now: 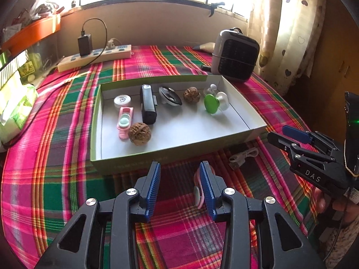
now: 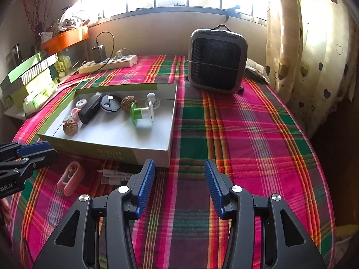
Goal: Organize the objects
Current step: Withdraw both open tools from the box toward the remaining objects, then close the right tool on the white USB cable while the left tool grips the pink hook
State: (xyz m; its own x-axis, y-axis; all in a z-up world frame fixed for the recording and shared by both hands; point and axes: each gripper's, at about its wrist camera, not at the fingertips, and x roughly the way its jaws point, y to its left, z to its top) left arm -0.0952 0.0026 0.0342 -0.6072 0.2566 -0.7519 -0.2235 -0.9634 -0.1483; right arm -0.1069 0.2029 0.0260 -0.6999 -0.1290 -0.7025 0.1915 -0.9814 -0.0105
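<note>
A shallow green-and-white box [image 1: 139, 164] [image 2: 154, 153] lies on the plaid cloth. It holds two walnuts [image 1: 139, 133], a black rectangular device [image 1: 148, 104], a pink clip [image 1: 125, 121], a white disc [image 1: 122, 100], a black round piece [image 1: 170, 96] and a green-and-white suction piece [image 1: 212, 103]. In front of the box a second pink clip [image 1: 197, 191] [image 2: 70, 176] lies on the cloth, partly hidden by my left gripper's right finger. My left gripper [image 1: 180, 168] [image 2: 51, 151] is open above the cloth with nothing gripped. My right gripper [image 2: 179, 165] [image 1: 277, 132] is open and empty, to the right of the box's front corner.
A coiled white cable [image 1: 243, 157] [image 2: 114, 176] lies before the box. A grey fan unit [image 1: 235, 56] [image 2: 216, 60] stands at the back right, a power strip [image 1: 94, 56] with a charger at the back left. Tissue packs [image 1: 15, 109] edge the left side, a curtain [image 2: 314, 44] the right.
</note>
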